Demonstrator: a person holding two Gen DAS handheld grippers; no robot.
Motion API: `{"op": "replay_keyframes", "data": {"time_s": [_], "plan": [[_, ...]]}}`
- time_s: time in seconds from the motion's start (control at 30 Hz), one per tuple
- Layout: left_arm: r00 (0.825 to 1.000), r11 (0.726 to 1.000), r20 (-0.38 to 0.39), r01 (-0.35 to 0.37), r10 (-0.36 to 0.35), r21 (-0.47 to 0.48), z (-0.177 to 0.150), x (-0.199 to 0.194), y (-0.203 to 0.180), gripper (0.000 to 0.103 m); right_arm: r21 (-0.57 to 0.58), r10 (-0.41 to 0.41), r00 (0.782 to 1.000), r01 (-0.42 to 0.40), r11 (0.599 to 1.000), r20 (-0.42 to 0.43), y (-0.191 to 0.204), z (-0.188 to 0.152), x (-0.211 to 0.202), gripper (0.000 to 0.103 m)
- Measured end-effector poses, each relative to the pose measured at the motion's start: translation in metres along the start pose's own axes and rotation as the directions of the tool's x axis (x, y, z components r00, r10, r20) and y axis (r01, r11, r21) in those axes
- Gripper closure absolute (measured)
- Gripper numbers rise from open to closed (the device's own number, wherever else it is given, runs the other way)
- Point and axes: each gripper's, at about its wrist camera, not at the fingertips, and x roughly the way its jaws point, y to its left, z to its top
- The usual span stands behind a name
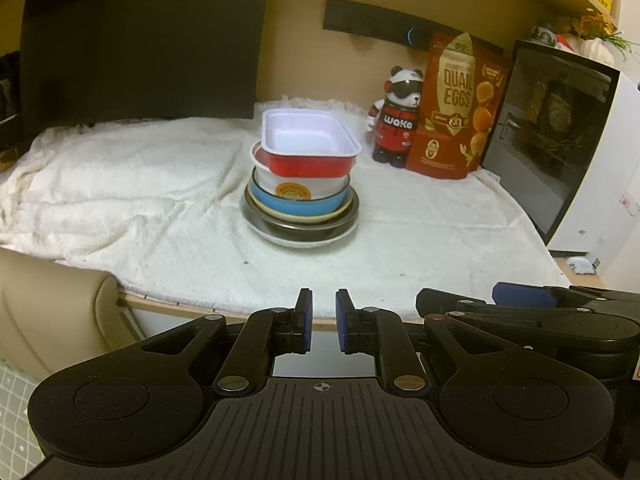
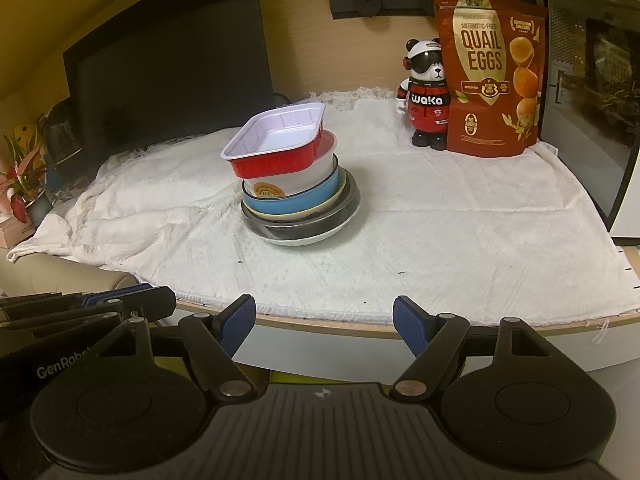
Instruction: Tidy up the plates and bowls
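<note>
A stack of dishes stands mid-table on a white cloth. On top is a red rectangular tray with a white inside. Under it are a white bowl, a blue bowl, a cream plate, a dark plate and a white plate at the bottom. My left gripper sits back at the table's front edge, nearly shut with a narrow gap, holding nothing. My right gripper is open and empty, also at the front edge; it also shows in the left wrist view.
A panda figure and a red quail-egg bag stand at the back right. A dark-fronted appliance is at the right. A black monitor stands at the back left.
</note>
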Motion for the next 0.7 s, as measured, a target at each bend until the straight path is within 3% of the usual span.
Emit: {"op": "replay_keyframes", "data": {"time_s": [0.7], "plan": [[1.000, 1.000, -0.021, -0.014, 0.014, -0.025, 0.000, 0.012, 0.012, 0.087, -0.011, -0.011, 1.000, 0.011, 1.000, -0.006, 0.003, 0.004, 0.005, 0.026]]}}
